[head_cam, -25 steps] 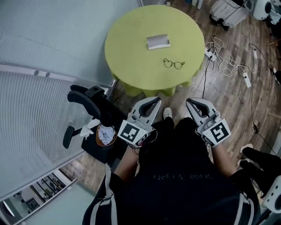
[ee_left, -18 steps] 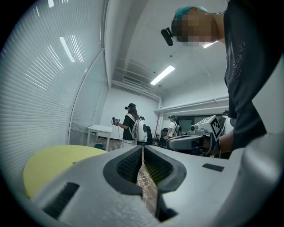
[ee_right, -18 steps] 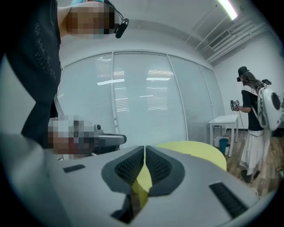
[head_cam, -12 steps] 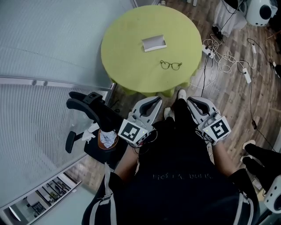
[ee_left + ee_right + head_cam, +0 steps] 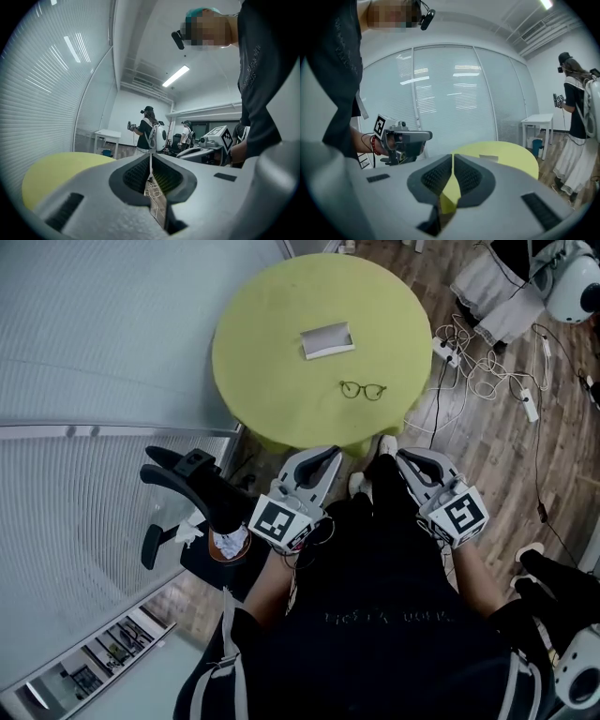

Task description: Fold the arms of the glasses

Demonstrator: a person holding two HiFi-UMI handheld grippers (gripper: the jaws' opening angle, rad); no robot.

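Held low by the person's waist, the left gripper (image 5: 326, 457) and right gripper (image 5: 407, 459) are both sitting pressed together on nothing, so I reckon they are needing to spread and reach well forward, one steadying the frame, to the glasses (image 5: 363, 390) lying near the front edge of the round green table (image 5: 262, 362).

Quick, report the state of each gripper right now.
Left gripper: closed, jaws together, holding nothing.
Right gripper: closed, jaws together, holding nothing.
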